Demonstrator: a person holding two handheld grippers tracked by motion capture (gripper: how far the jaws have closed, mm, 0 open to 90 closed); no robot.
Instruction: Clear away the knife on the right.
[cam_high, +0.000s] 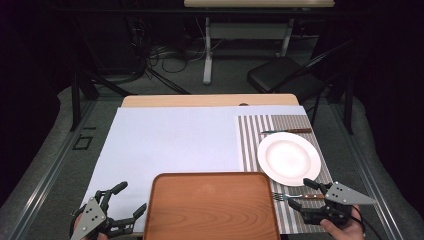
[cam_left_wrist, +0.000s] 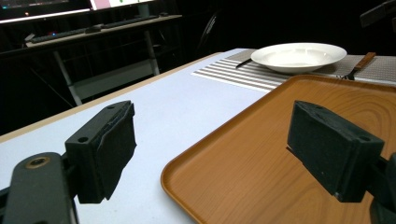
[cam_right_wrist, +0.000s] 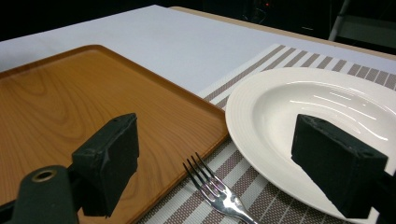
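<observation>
Reaching: the right gripper (cam_high: 311, 199) hangs over the fork (cam_high: 299, 197), which lies on the striped placemat (cam_high: 255, 140) between the white plate (cam_high: 288, 158) and the wooden tray (cam_high: 212, 207).
Step in hand: by my reading, an approach to pick up the fork; nothing is gripped yet.
Right tool: jaws spread wide, with the fork tines between them in the right gripper view and not touched.
Left tool: the left gripper (cam_high: 127, 199) waits with jaws wide apart and bare at the tray's near left corner.
Next move: probably lowering onto the fork and closing across it.
Edges: the plate rim and the tray's raised lip flank the fork closely.
Open room: the pale sheet (cam_high: 170, 140) left of the placemat lies bare; a knife (cam_high: 286, 131) rests beyond the plate.
</observation>
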